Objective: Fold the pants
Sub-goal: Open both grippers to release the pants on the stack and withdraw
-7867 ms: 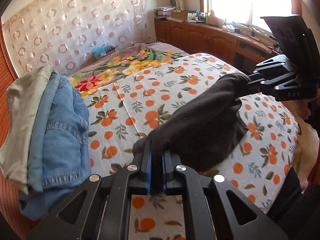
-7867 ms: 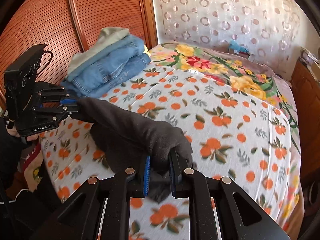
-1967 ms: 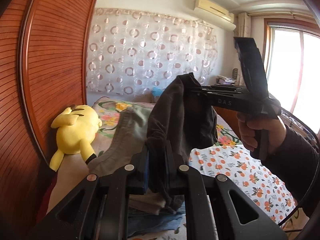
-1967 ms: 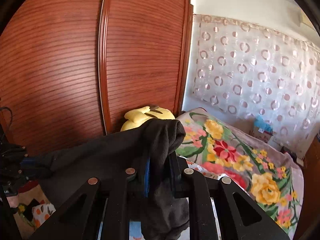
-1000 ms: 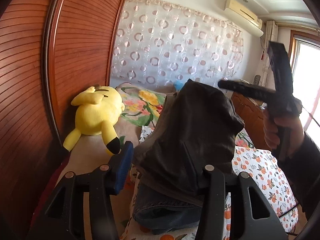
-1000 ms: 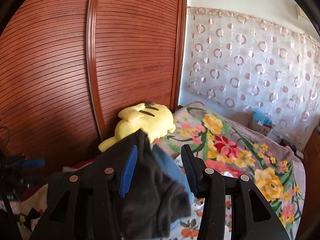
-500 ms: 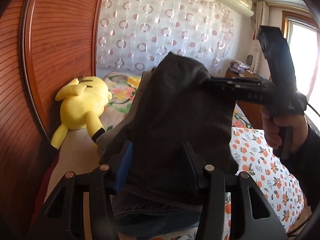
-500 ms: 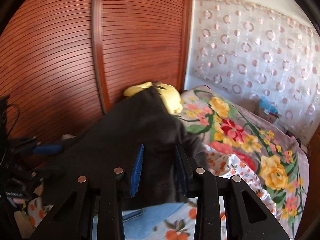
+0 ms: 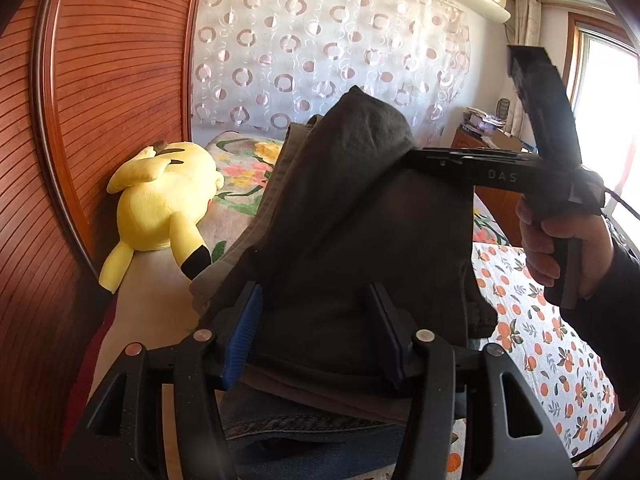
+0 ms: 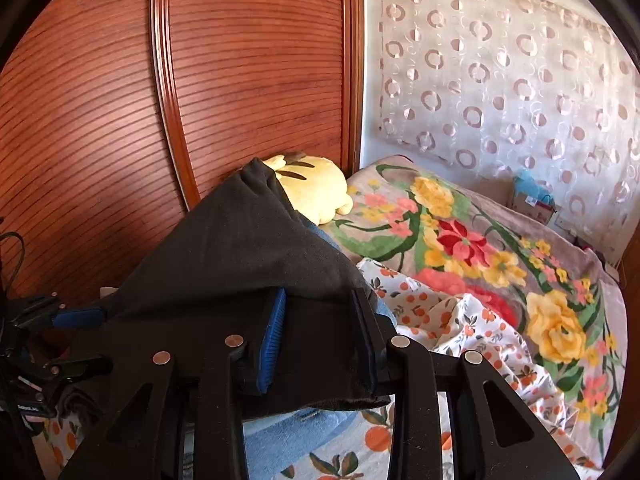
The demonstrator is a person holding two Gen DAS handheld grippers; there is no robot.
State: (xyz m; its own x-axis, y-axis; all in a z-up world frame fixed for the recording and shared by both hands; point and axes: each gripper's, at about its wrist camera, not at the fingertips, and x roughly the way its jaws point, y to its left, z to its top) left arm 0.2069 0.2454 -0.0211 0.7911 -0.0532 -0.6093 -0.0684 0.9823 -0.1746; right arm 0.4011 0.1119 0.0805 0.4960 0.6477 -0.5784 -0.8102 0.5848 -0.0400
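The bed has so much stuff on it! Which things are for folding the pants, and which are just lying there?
For the job:
dark pants
stack of folded clothes under them
left gripper
right gripper

Just lying about:
yellow plush toy
flowered blanket
orange-print sheet

You can read only one marking: the pale letters "DAS" on the side of the black two-finger right gripper (image 9: 408,156), just ahead of the hand (image 9: 560,240) gripping its handle.
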